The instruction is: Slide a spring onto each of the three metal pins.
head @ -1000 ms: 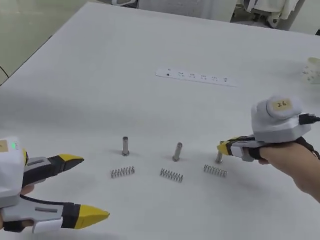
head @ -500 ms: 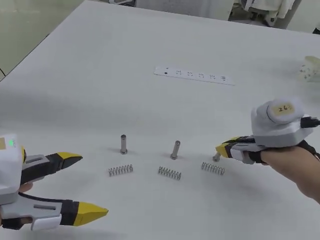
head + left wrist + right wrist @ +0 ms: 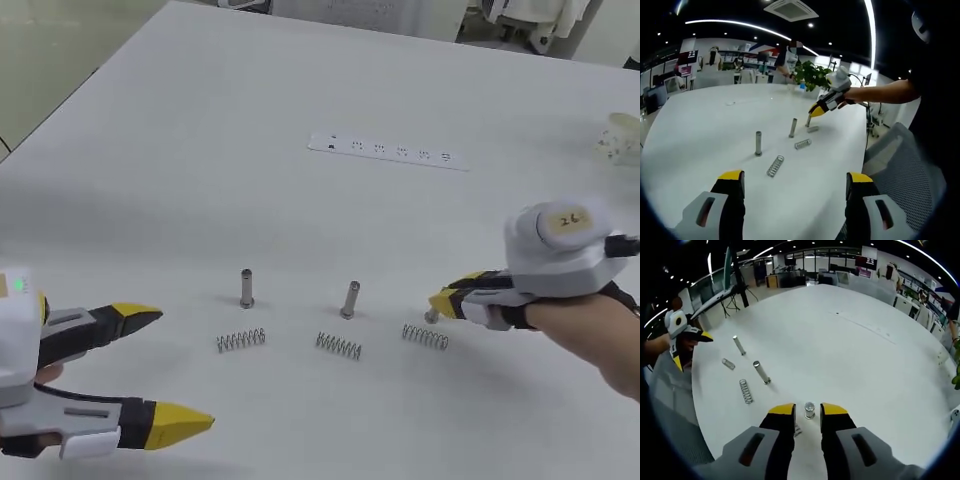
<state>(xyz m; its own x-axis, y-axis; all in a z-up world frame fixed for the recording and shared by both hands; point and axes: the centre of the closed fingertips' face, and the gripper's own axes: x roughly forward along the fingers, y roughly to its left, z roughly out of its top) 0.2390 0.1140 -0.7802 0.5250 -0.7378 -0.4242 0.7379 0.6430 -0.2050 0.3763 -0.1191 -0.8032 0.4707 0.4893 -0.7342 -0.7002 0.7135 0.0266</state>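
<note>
Straddling the right pin [image 3: 810, 409] near the bottom centre of the right gripper view, the right gripper [image 3: 808, 413] is holding its yellow-tipped jaws only a little apart. A thin gap is showing on each side of the pin's top, so it is gripping nothing. In the head view this gripper is reaching in from the right edge, held by a hand [image 3: 588, 335], and its tips are covering most of that pin at centre right. The right spring [image 3: 425, 336] is lying flat on the white table [image 3: 300, 210] just below the pin in the head view, and in the right gripper view its end is peeking out beside one jaw. The middle pin [image 3: 350, 299] and the left pin [image 3: 246, 288] are standing upright in a row to the left of it, each bare. The middle spring [image 3: 338, 346] and the left spring [image 3: 241, 340] are lying just below them, apart from the pins. The left gripper [image 3: 175, 370] is hovering at the lower left of the head view, well apart from the row, its jaws standing wide open and empty. Its own view is showing the three pins and three springs running away toward the upper right, above the gap between the two jaw tips. A white power strip [image 3: 388, 152] is lying farther up the table at upper centre, and a pale cup [image 3: 622, 138] is sitting at the right edge
</note>
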